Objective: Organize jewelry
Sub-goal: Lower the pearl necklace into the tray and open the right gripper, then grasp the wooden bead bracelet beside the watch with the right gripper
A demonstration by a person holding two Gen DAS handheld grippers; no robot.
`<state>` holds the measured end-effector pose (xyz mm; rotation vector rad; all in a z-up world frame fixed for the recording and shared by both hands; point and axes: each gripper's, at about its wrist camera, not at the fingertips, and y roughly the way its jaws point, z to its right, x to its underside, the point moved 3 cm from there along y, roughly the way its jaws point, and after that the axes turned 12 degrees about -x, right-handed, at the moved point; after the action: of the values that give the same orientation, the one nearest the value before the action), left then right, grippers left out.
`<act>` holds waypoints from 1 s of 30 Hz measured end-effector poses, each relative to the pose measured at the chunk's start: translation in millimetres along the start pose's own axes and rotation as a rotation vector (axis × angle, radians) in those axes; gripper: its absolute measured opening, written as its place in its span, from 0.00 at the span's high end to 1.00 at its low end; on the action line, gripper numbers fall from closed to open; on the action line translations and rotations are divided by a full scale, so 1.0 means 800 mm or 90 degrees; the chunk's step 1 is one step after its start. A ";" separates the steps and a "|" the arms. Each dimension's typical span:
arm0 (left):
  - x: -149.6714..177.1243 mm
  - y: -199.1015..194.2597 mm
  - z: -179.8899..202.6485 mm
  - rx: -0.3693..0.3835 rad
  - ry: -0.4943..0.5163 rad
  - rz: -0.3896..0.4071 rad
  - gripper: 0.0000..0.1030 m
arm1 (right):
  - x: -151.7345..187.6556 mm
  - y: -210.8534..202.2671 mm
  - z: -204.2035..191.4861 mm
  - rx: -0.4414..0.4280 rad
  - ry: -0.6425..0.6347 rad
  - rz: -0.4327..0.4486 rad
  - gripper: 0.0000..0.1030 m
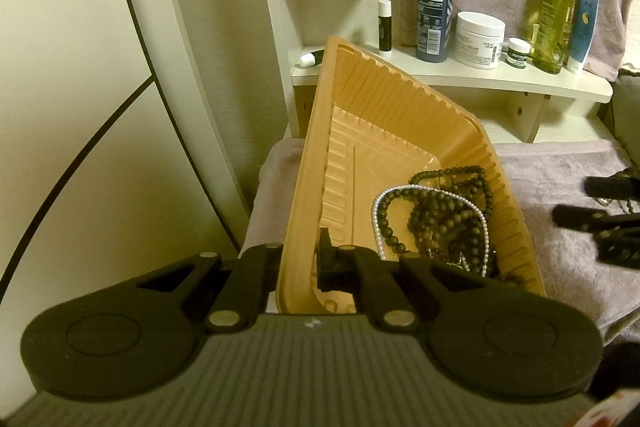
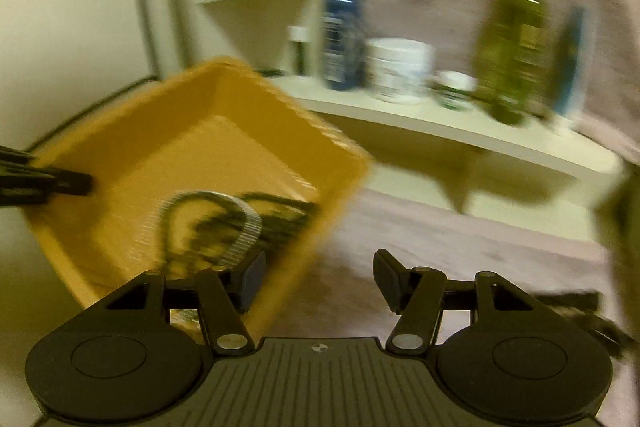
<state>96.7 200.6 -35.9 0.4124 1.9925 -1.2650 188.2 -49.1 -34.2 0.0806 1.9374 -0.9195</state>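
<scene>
Two grippers we hold: our left gripper [image 1: 298, 259] is clamped on the near rim of the tilted orange tray [image 1: 360, 115], with dark bead necklaces [image 1: 444, 215] and a pearl strand [image 1: 378, 223] in its lower corner. Our right gripper [image 2: 318, 277] has fingers wide apart, holding nothing.

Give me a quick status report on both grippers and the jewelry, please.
Left gripper shut on orange tray wall, tray tilted. Right gripper open, empty. Beaded necklaces piled in tray's low corner. Nothing blocking.
</scene>
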 end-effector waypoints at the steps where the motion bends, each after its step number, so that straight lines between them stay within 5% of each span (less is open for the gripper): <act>1: 0.000 0.000 0.000 0.000 0.001 0.000 0.96 | 0.003 -0.005 0.008 0.015 0.007 -0.002 0.42; 15: 0.001 0.000 -0.001 -0.001 0.003 0.000 0.96 | 0.073 -0.086 0.119 0.166 0.110 0.032 0.42; 24: 0.001 0.000 -0.001 -0.002 0.006 0.000 0.96 | 0.091 -0.086 0.159 0.188 0.108 0.021 0.43; 30: 0.001 0.000 0.000 -0.002 0.005 -0.001 0.96 | 0.091 -0.058 0.168 0.189 0.093 -0.008 0.59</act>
<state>96.2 200.7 -36.5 0.4140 2.0021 -1.2624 227.8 -189.1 -99.8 0.3169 1.9216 -1.2333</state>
